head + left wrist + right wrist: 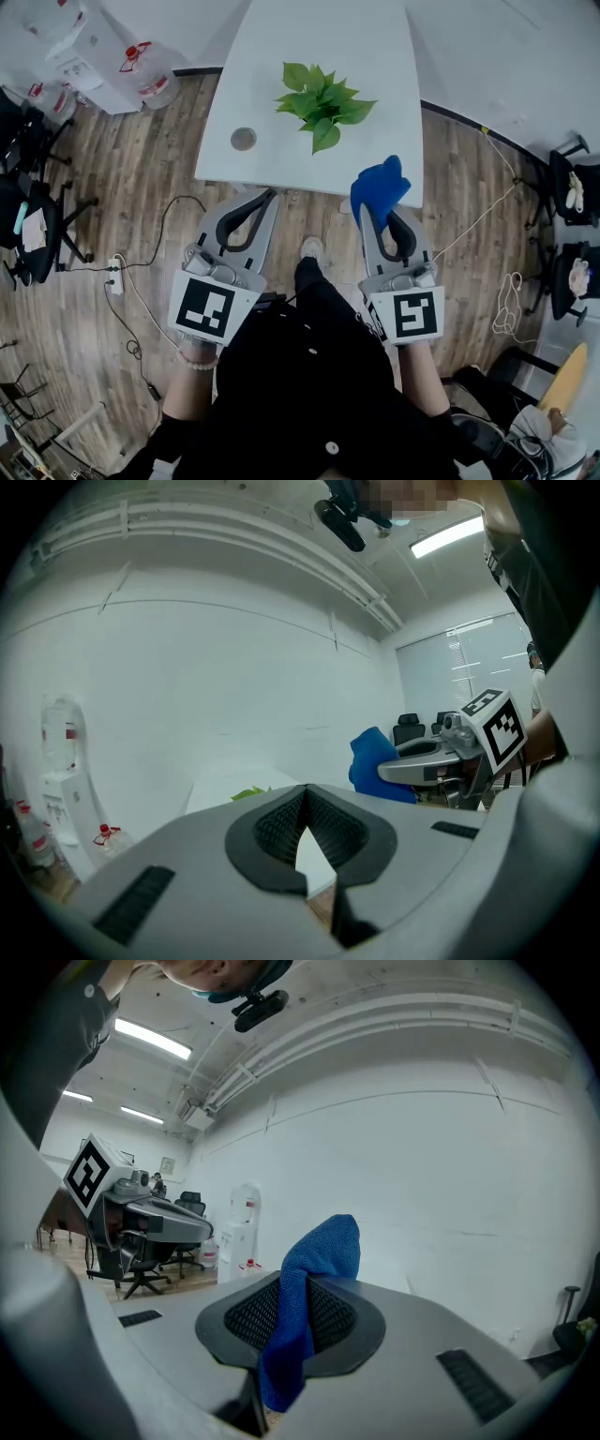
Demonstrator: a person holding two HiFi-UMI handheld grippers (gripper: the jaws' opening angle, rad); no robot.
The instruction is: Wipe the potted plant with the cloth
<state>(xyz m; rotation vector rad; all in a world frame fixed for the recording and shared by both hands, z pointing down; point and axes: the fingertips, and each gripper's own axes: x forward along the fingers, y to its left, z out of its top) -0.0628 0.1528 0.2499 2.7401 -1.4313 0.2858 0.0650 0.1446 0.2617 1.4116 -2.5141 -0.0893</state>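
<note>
**Head view**
- Table [309, 28]: white, at my 12 o'clock. Its near edge lies just ahead of both grippers.
- Potted plant [322, 103]: green leaves, upright on the table at 12 o'clock. The pot is hidden under the foliage. Nothing touches it, so I judge the wiping has not begun.
- Cloth [380, 186]: blue and bunched, at 1 o'clock. It stands out of the right gripper [375, 214] at the table's near edge, near the plant but apart from it. I judge it is pinched low so that a loose fold is free to meet the leaves.
- Left gripper [270, 194]: at 11 o'clock, short of the table edge and carrying nothing. I take it as kept in reserve to steady a leaf or the pot.
- Round grey disc [244, 139]: on the table at the plant's 8 o'clock, apart from it.

**Left gripper view**
- The claw is pressed fully together, with nothing between the pads.
- A leaf tip peeks over the jaws at 11 o'clock.
- The cloth and its gripper sit at 2 o'clock.

**Right gripper view**
- The claw is clamped on the cloth, which rises through the pads and flops forward at 12 o'clock.
- The other gripper shows at 9 o'clock.
- A water dispenser [246, 1213] stands by the wall at 11 o'clock.
- The plant is not in this view.
</note>
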